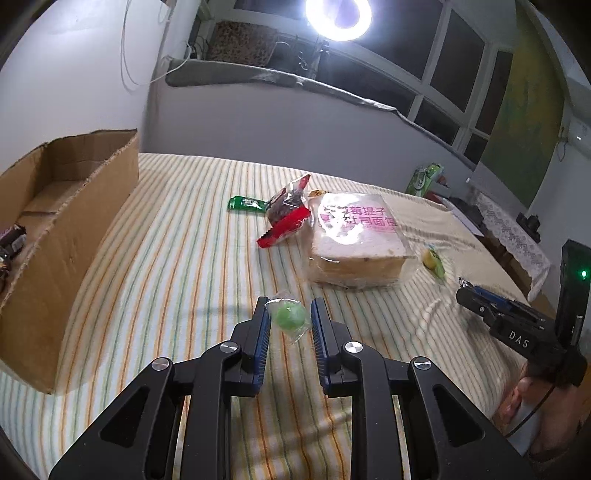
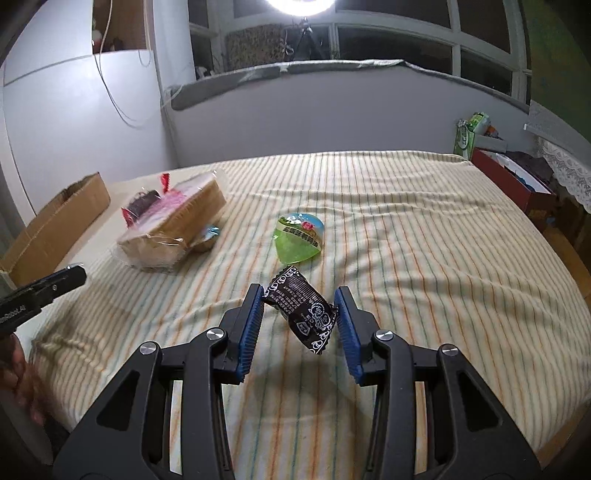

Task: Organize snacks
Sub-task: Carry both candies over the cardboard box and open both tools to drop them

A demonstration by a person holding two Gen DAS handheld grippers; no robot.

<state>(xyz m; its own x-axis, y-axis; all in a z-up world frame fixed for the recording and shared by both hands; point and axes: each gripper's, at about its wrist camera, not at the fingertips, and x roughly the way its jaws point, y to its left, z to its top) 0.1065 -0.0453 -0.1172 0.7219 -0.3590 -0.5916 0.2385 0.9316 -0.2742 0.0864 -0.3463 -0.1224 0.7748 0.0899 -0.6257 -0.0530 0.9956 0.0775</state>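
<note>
My left gripper is shut on a green candy in a clear wrapper, held just above the striped bedspread. My right gripper is shut on a black snack packet with white print, gripped by its two ends and lifted off the bed. The right gripper also shows in the left wrist view. A cardboard box stands at the left with dark wrapped sweets inside. On the bed lie a bagged bread loaf, a red-and-clear packet, a green bar and a green jelly cup.
The striped bedspread covers the whole surface. A grey wall and window ledge run along the far side. A red box and green packets sit past the bed's right edge. A ring light glares overhead.
</note>
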